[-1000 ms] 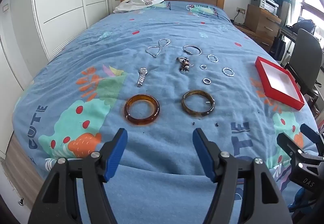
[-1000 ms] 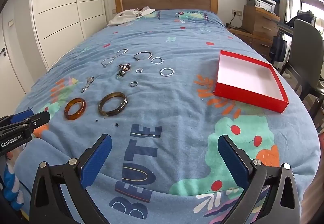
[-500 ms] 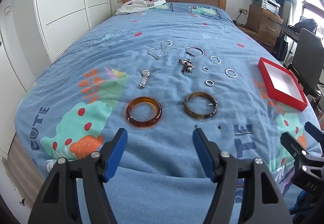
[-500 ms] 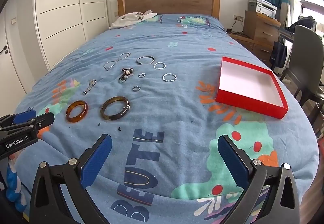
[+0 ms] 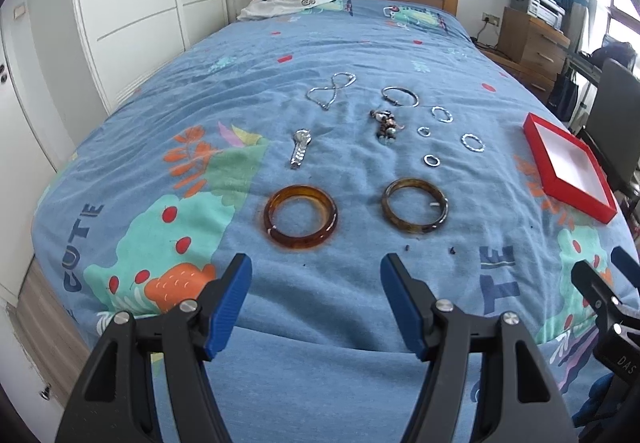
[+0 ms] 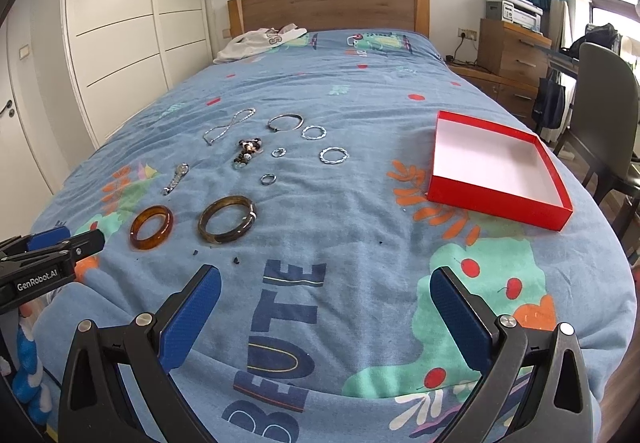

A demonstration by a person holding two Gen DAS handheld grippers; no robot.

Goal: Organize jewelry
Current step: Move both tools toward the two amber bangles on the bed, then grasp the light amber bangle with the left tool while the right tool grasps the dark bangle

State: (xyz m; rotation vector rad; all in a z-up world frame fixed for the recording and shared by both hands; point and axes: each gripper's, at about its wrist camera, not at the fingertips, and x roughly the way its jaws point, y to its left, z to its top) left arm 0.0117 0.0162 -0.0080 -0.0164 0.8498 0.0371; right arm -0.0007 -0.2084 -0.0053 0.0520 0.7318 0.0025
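Observation:
Jewelry lies spread on the blue bedspread. An amber bangle (image 5: 300, 217) (image 6: 151, 227) and a darker brown bangle (image 5: 414, 205) (image 6: 227, 219) lie nearest. Behind them are a silver watch (image 5: 300, 153), a bead charm (image 5: 386, 125), a silver chain (image 5: 330, 90), a silver bracelet (image 5: 400, 96) and several small silver rings (image 5: 473, 142). An empty red box (image 6: 496, 173) (image 5: 568, 167) sits to the right. My left gripper (image 5: 316, 283) is open and empty, just short of the amber bangle. My right gripper (image 6: 326, 297) is open and empty over the bed's front.
White clothing (image 6: 260, 39) lies by the wooden headboard (image 6: 328, 9). White wardrobe doors (image 6: 116, 35) stand left of the bed. A wooden dresser (image 6: 514, 55) and a grey chair (image 6: 604, 115) stand to the right. Small dark crumbs (image 6: 236, 260) lie near the bangles.
Both grippers have lifted and tilted slightly, so the bed sits lower in both views. Both stay open. The jewelry and the box have not moved.

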